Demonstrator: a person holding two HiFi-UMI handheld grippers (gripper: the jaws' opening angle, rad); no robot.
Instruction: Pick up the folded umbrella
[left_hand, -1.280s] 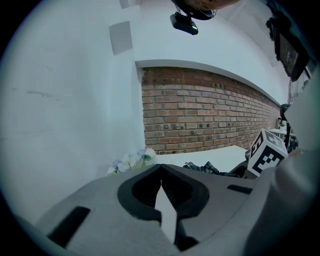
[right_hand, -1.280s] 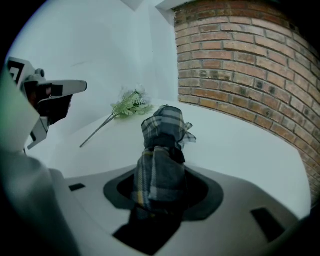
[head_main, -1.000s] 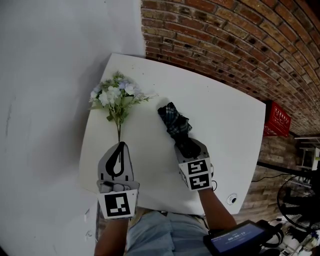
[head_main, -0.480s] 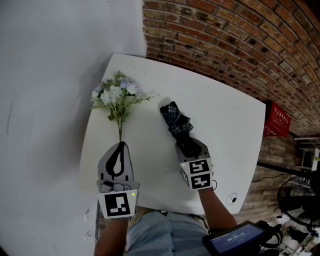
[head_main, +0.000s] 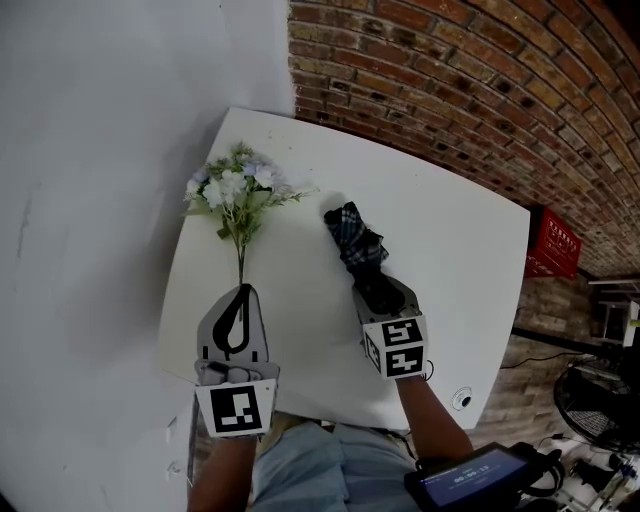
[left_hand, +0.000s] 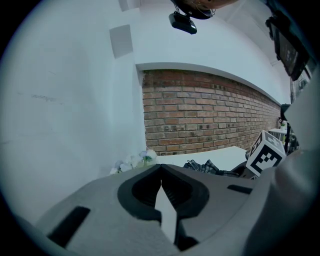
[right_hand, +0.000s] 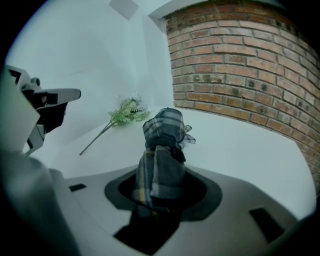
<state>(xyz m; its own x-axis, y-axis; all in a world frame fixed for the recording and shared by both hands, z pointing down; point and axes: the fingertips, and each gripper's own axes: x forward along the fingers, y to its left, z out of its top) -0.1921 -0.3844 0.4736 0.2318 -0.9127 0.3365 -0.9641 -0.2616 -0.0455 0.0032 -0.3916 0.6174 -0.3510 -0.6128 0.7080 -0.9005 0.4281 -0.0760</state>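
The folded umbrella (head_main: 355, 240), dark plaid fabric, lies on the white table (head_main: 450, 260) near its middle. My right gripper (head_main: 378, 290) is shut on its near end. In the right gripper view the umbrella (right_hand: 162, 150) sticks out from between the jaws, which press on both its sides. My left gripper (head_main: 240, 290) hovers over the table's near left part, shut with nothing in it. Its tips (left_hand: 161, 167) meet, just short of the stem of a flower bunch (head_main: 235, 195).
The pale artificial flowers (right_hand: 127, 111) lie at the table's far left, by the white wall. A brick wall runs behind the table. On the floor to the right stand a red crate (head_main: 555, 240) and a fan (head_main: 600, 390). A cable hole (head_main: 462, 400) marks the table's near right corner.
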